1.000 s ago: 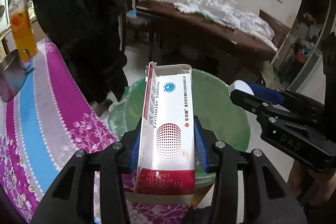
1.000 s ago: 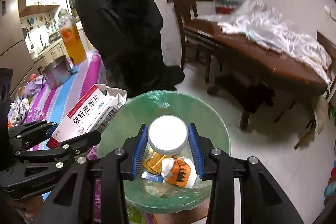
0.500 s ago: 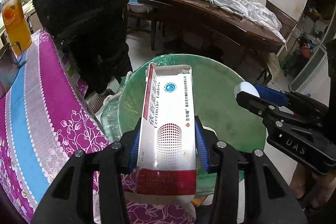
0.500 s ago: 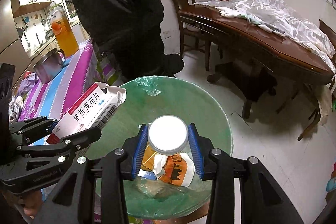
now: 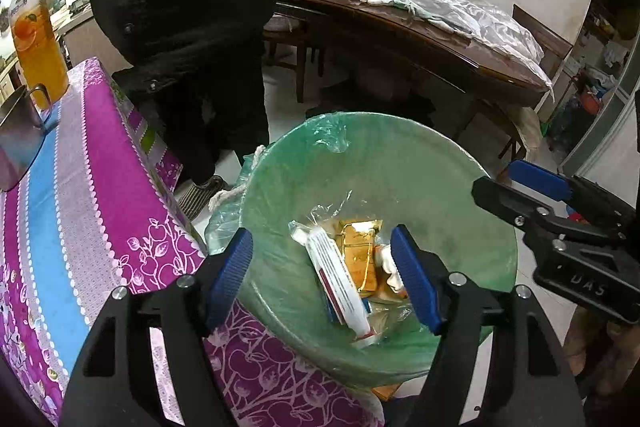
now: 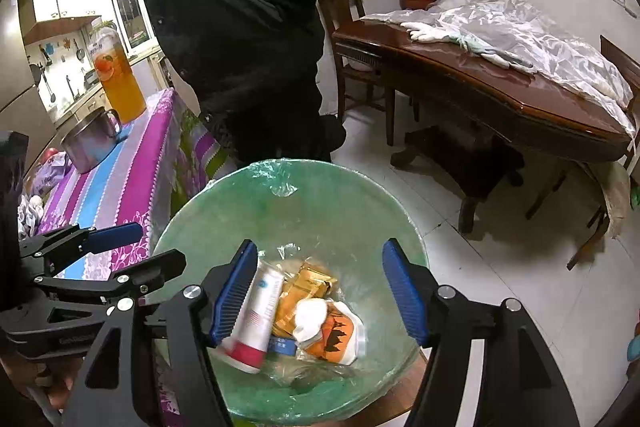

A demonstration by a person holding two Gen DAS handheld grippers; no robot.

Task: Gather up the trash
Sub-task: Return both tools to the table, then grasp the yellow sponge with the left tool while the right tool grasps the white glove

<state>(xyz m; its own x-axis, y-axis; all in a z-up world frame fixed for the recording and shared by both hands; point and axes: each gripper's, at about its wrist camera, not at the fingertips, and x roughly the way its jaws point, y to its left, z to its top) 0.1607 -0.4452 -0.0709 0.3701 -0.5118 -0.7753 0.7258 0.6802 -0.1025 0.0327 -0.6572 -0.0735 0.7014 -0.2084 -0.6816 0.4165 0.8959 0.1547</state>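
Note:
A bin lined with a green bag [image 5: 400, 155] [image 6: 320, 195] stands below both grippers. Inside it lie a white and red medicine box [image 5: 340, 283] [image 6: 258, 311], a clear jar with a white lid [image 6: 316, 319] and gold wrappers [image 5: 360, 251]. My left gripper [image 5: 322, 239] hangs over the bin, its jaws opening, with nothing gripped between the blue pads. My right gripper [image 6: 320, 267] is also over the bin, jaws opening and holding nothing. Each gripper shows in the other's view: the right gripper [image 5: 500, 179] and the left gripper [image 6: 158, 245].
A table with a purple and blue cloth [image 5: 100, 187] stands left of the bin, bearing an orange drink bottle [image 5: 36, 47] and a metal pot [image 5: 16, 131]. A person in dark clothes [image 5: 192, 7] stands behind the bin. A wooden table under plastic sheeting [image 5: 420, 23] is at the right.
Both grippers have opened. The medicine box has left the left gripper and the jar has left the right one; both now lie in the bin.

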